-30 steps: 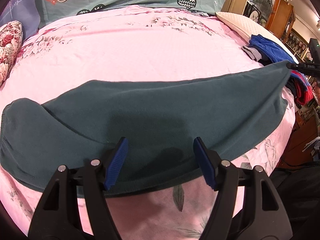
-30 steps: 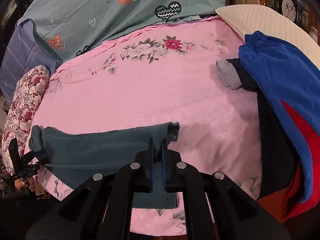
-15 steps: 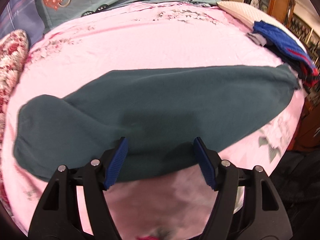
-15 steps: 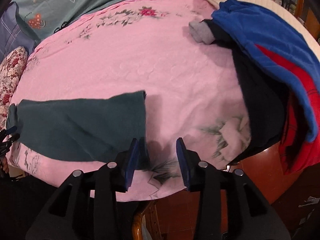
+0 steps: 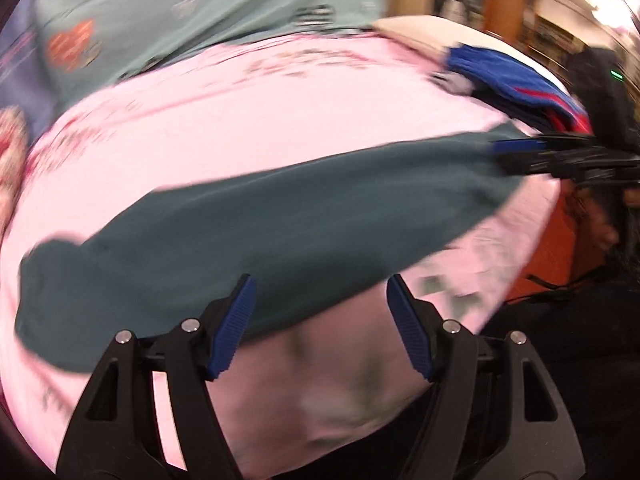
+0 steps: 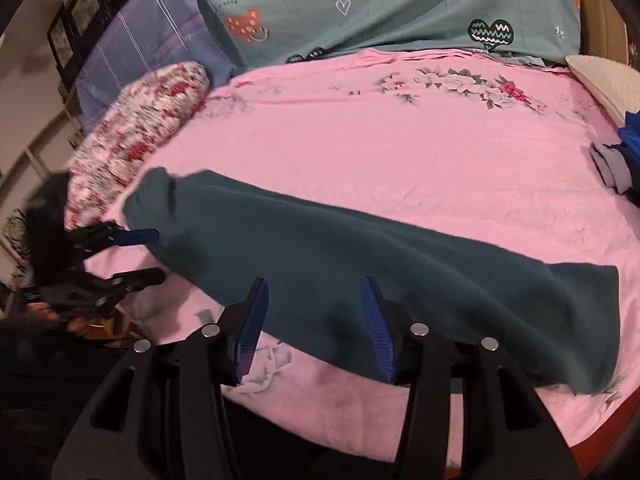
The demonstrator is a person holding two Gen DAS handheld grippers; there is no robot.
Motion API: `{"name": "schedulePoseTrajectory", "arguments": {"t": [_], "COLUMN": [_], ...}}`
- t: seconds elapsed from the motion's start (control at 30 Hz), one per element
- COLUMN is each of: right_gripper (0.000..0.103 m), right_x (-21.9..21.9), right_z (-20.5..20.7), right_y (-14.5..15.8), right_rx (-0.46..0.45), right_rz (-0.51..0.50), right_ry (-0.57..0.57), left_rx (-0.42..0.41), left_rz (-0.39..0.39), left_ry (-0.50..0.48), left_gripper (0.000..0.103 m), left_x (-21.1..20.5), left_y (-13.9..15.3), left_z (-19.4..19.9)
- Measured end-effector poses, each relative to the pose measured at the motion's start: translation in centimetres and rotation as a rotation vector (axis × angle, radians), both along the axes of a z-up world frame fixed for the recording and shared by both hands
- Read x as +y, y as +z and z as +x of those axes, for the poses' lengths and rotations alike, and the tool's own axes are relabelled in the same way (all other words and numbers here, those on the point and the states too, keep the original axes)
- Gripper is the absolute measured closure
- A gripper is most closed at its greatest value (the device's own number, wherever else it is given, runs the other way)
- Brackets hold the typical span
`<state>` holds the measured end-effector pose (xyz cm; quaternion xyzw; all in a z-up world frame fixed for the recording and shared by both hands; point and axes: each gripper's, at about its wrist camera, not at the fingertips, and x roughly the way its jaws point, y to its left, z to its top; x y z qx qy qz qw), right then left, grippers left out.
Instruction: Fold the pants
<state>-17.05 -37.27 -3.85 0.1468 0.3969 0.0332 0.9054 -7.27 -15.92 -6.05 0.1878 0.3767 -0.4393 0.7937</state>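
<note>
Both grippers — my left gripper (image 5: 320, 320) and right gripper (image 6: 314, 326), jaws just opened — grip nothing; long dark-teal fleece pants (image 6: 380, 256) lie flat across the pink floral bedsheet (image 6: 400, 152), beneath both.

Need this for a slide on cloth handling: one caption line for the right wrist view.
Open right claw above dark teal pants lying on a pink floral bedsheet.

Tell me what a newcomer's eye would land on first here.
The dark teal pants stretch long across the front of the pink floral sheet. Both the left gripper and the right gripper hover at their near edge, jaws open. A blue and red clothes pile sits at the bed's right.
</note>
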Motion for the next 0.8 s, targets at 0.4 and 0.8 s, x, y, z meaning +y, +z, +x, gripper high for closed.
{"name": "schedulePoseTrajectory", "arguments": {"t": [0.4, 0.8], "right_gripper": [0.054, 0.054], "right_x": [-4.3, -6.3], "right_z": [-4.3, -7.4], "right_y": [-1.8, -2.2], "right_rx": [-0.038, -0.086], "right_rz": [0.081, 0.131], "right_ry": [-0.204, -0.250], "left_rx": [-0.074, -0.075], "left_rz": [0.068, 0.150], "left_ry": [-0.262, -0.291], "left_gripper": [0.075, 0.103], "left_x": [-10.3, -13.2], "left_y": [-0.3, -2.0], "left_z": [-5.2, -5.5]}}
